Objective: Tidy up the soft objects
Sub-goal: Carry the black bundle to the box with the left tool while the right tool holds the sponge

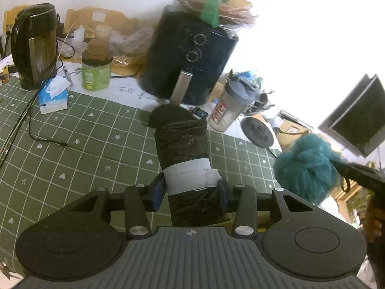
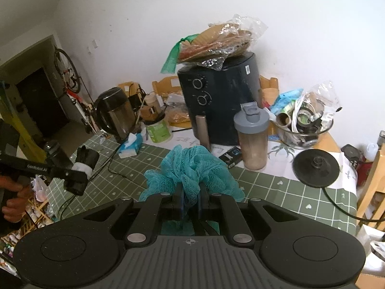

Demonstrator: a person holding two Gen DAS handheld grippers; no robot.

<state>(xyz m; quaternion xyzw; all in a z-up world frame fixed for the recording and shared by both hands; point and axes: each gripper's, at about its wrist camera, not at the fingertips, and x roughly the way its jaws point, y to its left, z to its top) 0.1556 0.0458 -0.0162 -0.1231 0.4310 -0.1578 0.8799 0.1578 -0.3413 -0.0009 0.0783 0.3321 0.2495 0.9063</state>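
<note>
My left gripper point(image 1: 191, 192) is shut on a black plastic roll with a white band point(image 1: 185, 159), held above the green checked tablecloth point(image 1: 72, 149). The roll also shows in the right wrist view point(image 2: 84, 162), at the left, in the left gripper point(image 2: 77, 180). My right gripper point(image 2: 191, 202) is shut on a teal mesh bath sponge point(image 2: 192, 168), held above the table. The sponge shows at the right of the left wrist view point(image 1: 308, 166).
At the back of the table stand a black air fryer point(image 2: 221, 98) with a bag of flatbread on top, a kettle point(image 2: 115, 115), a green jar point(image 2: 158, 130), a tissue pack point(image 2: 131, 145), a shaker bottle point(image 2: 252, 139), a glass bowl of clutter point(image 2: 303, 125) and a kettle base point(image 2: 316, 168). Cables cross the cloth.
</note>
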